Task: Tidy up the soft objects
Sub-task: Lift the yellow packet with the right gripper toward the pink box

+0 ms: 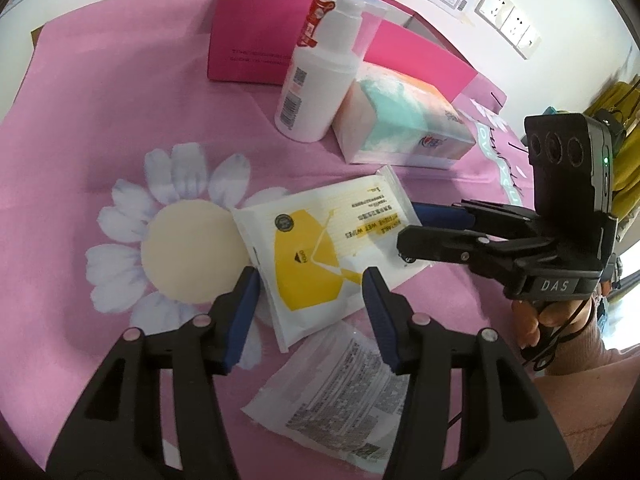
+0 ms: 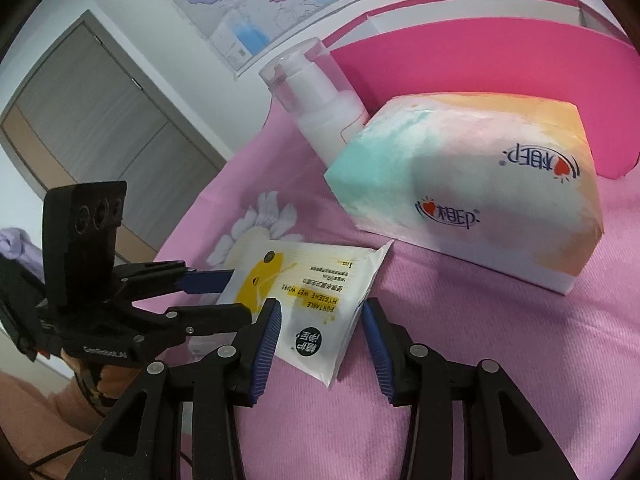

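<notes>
Straddling wet-wipes pack [image 1: 320,248], left gripper [image 1: 310,292] and right gripper [image 2: 320,320] both spread (pack ungrasped).

Glossy plastic wipes pack [image 1: 320,248], pink cloth [image 1: 100,120]

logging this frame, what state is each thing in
wet wipes pack: flat on the cloth, between both tools' fingers
tissue pack: sealed, lying flat
pump bottle: upright, capped
pink box: open
second packet: flat, label up
left tool: open
right tool: open
</notes>
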